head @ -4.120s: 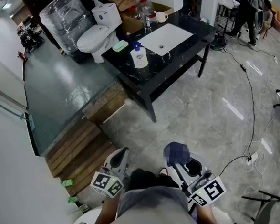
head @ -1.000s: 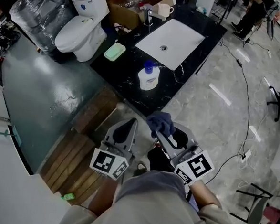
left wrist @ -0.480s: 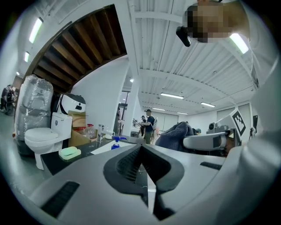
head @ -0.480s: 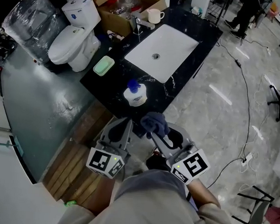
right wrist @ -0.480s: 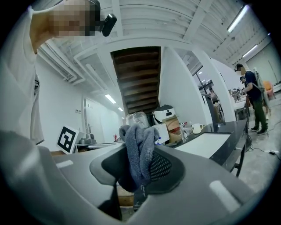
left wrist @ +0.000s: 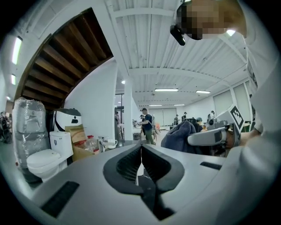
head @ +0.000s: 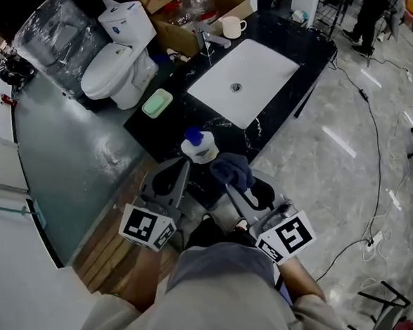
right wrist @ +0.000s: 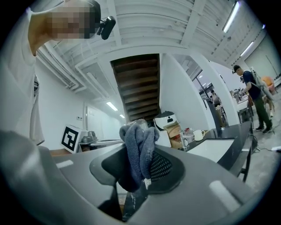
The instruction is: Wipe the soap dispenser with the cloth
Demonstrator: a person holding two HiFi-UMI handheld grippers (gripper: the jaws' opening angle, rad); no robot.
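Black marble tabletop [head: 163,129], white sink [head: 245,72] inset; toilet [head: 118,66] to its left. Soap dispenser [head: 199,147] at near edge, just beyond my tongs. Left tongs [left wrist: 141,162] closed, empty. Right tongs [right wrist: 138,171] clamp cloth [head: 231,171], which hides the edge.

We see our left gripper [left wrist: 141,148] with its two dark fingers [left wrist: 125,165] pressed together and nothing between them. To the right, the right gripper [left wrist: 195,139] holds a bunched dark-blue cloth [left wrist: 178,136], and its marker cube [left wrist: 236,116] shows further right. At the left stand a white toilet [left wrist: 41,157] and a plastic-wrapped bundle [left wrist: 27,123]. Beside them are a cardboard box [left wrist: 79,139], a bottle [left wrist: 90,143] and a white mug [left wrist: 112,143]. A wooden stair underside [left wrist: 66,61] slants overhead. A person [left wrist: 147,125] stands far back in the hall.
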